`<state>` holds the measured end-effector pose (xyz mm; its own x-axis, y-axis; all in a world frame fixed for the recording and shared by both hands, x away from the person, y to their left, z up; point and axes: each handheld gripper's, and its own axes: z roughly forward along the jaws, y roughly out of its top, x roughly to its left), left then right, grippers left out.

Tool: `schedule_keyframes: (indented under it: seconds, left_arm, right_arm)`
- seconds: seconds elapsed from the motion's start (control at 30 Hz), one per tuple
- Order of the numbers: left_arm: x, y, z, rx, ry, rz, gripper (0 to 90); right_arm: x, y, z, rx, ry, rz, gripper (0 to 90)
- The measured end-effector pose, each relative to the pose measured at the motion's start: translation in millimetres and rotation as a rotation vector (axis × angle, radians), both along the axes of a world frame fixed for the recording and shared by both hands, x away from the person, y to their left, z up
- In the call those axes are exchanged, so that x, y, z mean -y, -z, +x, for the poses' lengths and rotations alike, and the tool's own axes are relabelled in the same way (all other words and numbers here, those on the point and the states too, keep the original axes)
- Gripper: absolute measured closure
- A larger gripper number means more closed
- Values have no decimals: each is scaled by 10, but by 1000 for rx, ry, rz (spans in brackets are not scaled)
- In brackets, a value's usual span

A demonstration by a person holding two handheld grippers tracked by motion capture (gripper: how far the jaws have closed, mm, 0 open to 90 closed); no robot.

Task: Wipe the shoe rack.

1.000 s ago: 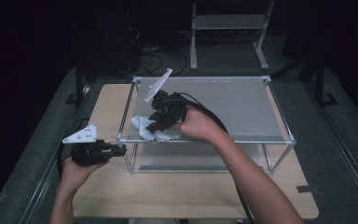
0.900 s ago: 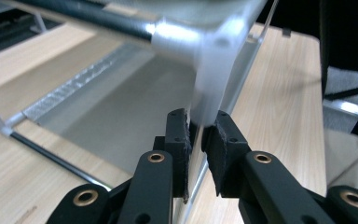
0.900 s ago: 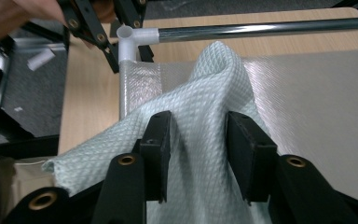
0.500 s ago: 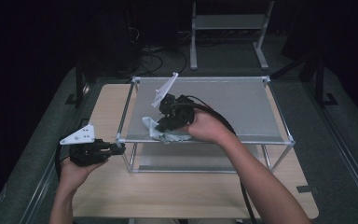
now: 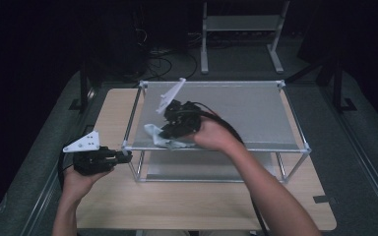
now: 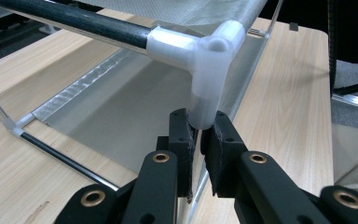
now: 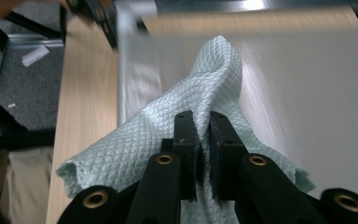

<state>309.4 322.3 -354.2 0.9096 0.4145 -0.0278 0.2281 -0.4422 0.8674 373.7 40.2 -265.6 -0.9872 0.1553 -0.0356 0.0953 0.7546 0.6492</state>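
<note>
Cloth point(image 7: 200, 93) is pinched in my right hand-held gripper point(image 7: 204, 126), jaws just closed on a raised fold of it. It sits on the mesh shelf point(image 5: 256, 105) near the front-left corner, long axis running away from the jaws toward the far edge. Left hand-held gripper point(image 6: 200, 140) is clamped on the frame's clear corner post point(image 6: 205, 79), just below the white joint, steadying the rack on the worktop point(image 5: 187, 201). Right gripper view shows the quilted weave; high view shows the layout w/ both arms.

Pale mint cloth point(image 7: 186, 112) with quilted diamond pattern; light wood-grain table point(image 5: 202, 201); black grippers' jaws; translucent white corner joint point(image 6: 205, 60).
</note>
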Motion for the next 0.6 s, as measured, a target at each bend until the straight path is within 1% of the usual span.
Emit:
schedule_keyframes:
  seconds: [0.03,0.1,0.13,0.17,0.23,0.27,0.3,0.33,0.4,0.43,0.5,0.53,0.6]
  left_arm:
    - [-1,1,1,-1,1,-1,813]
    - [-11,3,8,-3,6,-5,812]
    - [-12,6,9,-2,7,-6,812]
    - [-12,8,11,-2,8,-8,812]
    - [-12,10,12,-2,9,-11,812]
    - [-9,12,12,-1,7,-11,811]
    - [-10,12,14,-3,6,-11,812]
    - [-10,12,14,-4,6,-12,811]
    - [-8,10,10,-2,3,-10,812]
    - [-11,6,10,-2,3,-6,811]
    - [-18,5,10,-5,4,-6,812]
    - [-18,5,11,-4,5,-4,812]
    - [-19,6,10,-4,5,-6,812]
  right_arm:
    - [-85,4,-7,7,-6,6,822]
    - [-166,-1,-5,17,-20,1,822]
    - [-151,-7,6,7,-23,-1,823]
    - [-90,-11,17,0,-22,-12,824]
    - [19,-13,35,-6,-9,-21,825]
    - [59,-11,42,-9,-1,-20,826]
    - [59,-9,45,-13,3,-16,827]
    - [23,-8,44,-8,3,-20,826]
    - [-102,-2,54,-9,-13,-2,825]
    - [-168,0,48,-6,-27,-2,825]
    - [-228,-18,22,10,-37,-17,825]
    - [-205,-25,16,1,-42,-18,825]
    - [-54,-32,12,-13,-39,-28,826]
